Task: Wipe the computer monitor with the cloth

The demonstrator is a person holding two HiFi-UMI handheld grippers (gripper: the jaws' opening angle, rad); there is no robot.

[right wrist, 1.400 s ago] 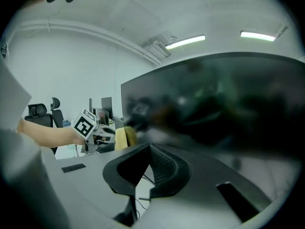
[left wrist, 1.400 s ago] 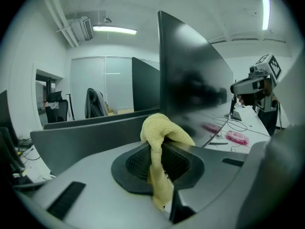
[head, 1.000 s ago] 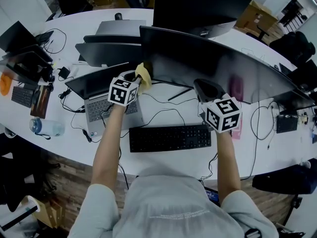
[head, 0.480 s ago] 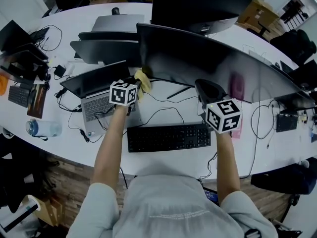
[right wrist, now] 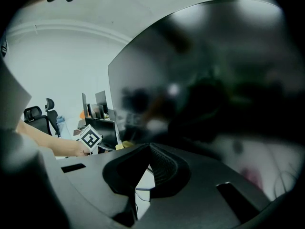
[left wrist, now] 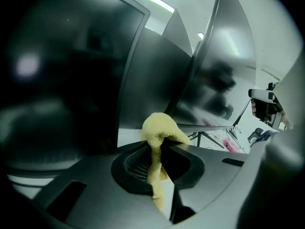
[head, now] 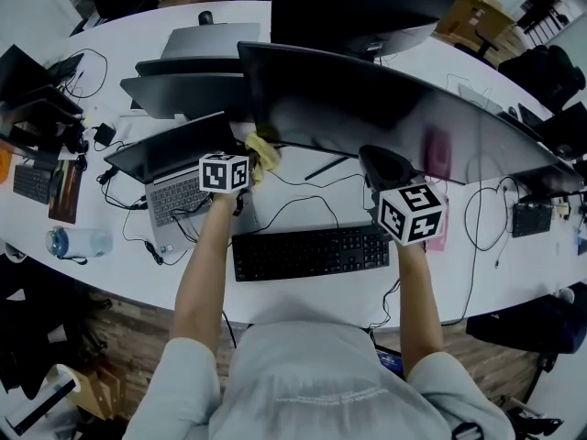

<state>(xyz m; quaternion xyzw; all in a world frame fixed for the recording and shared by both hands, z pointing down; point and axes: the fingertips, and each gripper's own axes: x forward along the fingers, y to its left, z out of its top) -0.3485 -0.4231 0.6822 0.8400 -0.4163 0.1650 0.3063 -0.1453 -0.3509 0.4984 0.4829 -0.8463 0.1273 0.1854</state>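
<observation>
Left gripper view: ribbed jaws pinch fuzzy yellow cloth (left wrist: 159, 130).

We've got a black keyboard (head: 310, 252) lying flat on the white desk (head: 303, 296), with an open laptop (head: 170, 191) just to its left. Further left, a water bottle (head: 78, 242) seems to lie on its side. Cardboard boxes (head: 472, 16) sit beyond the desk's far edge.
</observation>
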